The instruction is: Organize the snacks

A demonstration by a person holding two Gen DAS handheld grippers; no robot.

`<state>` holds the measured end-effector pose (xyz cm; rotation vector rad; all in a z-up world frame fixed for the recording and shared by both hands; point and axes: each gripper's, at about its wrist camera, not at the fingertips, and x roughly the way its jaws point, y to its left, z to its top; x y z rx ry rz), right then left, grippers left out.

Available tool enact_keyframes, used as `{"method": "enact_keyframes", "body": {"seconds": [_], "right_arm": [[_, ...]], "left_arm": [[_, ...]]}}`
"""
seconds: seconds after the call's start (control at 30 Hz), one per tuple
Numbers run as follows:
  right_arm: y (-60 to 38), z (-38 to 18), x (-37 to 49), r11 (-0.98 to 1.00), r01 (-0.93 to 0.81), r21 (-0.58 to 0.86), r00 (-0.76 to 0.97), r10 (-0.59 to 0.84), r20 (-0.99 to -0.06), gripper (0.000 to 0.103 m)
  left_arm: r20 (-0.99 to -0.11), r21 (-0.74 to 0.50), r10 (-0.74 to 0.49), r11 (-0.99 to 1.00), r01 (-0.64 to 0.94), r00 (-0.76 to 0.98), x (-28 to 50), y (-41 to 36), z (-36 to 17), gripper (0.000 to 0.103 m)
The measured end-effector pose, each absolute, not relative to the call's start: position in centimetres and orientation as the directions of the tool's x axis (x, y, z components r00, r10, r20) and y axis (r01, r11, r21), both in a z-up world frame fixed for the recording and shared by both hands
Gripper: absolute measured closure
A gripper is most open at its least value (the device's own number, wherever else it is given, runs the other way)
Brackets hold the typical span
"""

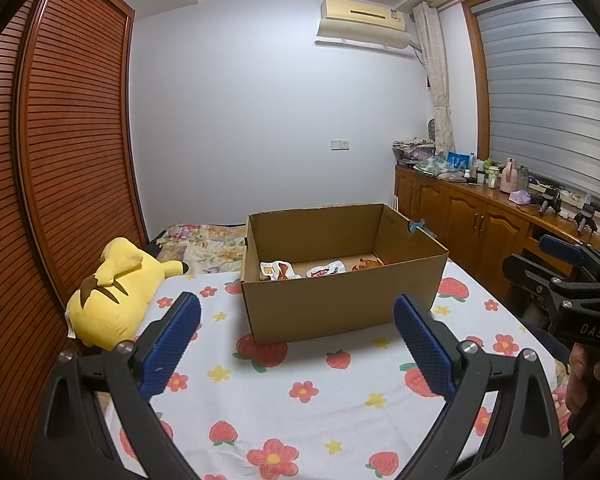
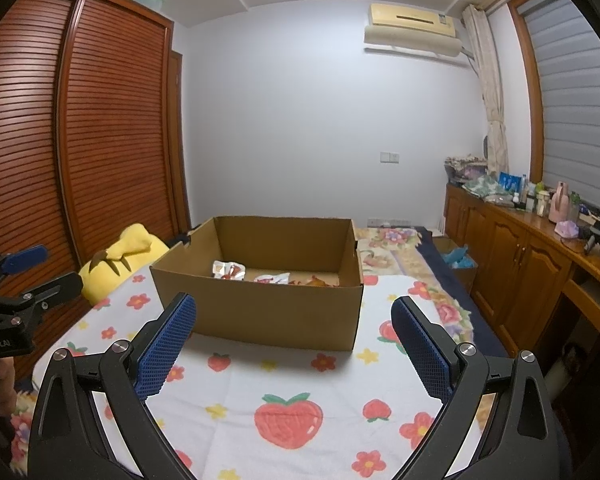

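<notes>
Both grippers, left [image 1: 298, 336] and right [image 2: 292, 336], hover with fingers spread apart and nothing between them, above the bed facing the cardboard box [image 1: 340, 300].
Snack packets [image 1: 296, 270] lie on the box floor. Box sits on a strawberry-and-flower sheet [image 2: 288, 384]; yellow plush [image 1: 112, 296] beside it; slatted wardrobe [image 1: 72, 140], wall air conditioner [image 1: 362, 20], wooden cabinets [image 2: 512, 256]. "DAS" reads on the right gripper's body; packet print is illegible.

The cardboard box's [image 1: 340, 304] near wall is hiding the lower parts of the snack packets [image 1: 300, 270] — their print is reading too small. Beside the box, the yellow plush [image 2: 124, 256] is showing only partly — the box corner is covering its far end.
</notes>
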<state>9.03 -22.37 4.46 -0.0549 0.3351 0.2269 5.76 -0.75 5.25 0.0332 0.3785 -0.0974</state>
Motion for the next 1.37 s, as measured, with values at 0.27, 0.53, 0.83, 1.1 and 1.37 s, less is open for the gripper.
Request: {"method": "enact_keyframes", "body": {"seconds": [0.27,0.53,0.83,1.1,1.37], "right_arm": [[-22.42,4.44,9.02,0.973,-0.230,-0.014,0.919,0.212,-0.332,0.003],[-22.45,4.37,8.95,0.974,-0.227,-0.016,0.921,0.210,-0.329,0.003],[-22.43,4.31,8.91,0.974,-0.228,-0.017,0.921,0.210,-0.329,0.003],[-22.48,4.35,9.00,0.975,-0.223,-0.012,0.921,0.206,-0.331,0.003],[-22.56,4.39,9.02,0.975,-0.221,-0.009,0.920,0.205,-0.335,0.003]], "left_arm": [[-0.364,0.014,-0.092,0.994,0.104,0.927,5.61,-0.76,5.33,0.005],[-0.360,0.012,-0.093,0.994,0.104,0.928,5.42,-0.80,5.35,0.005],[-0.361,0.011,-0.092,0.995,0.103,0.928,5.37,-0.75,5.40,0.005],[-0.362,0.009,-0.088,0.995,0.098,0.928,5.45,-0.77,5.30,0.005],[-0.364,0.009,-0.088,0.995,0.098,0.927,5.46,-0.73,5.16,0.004]]}}
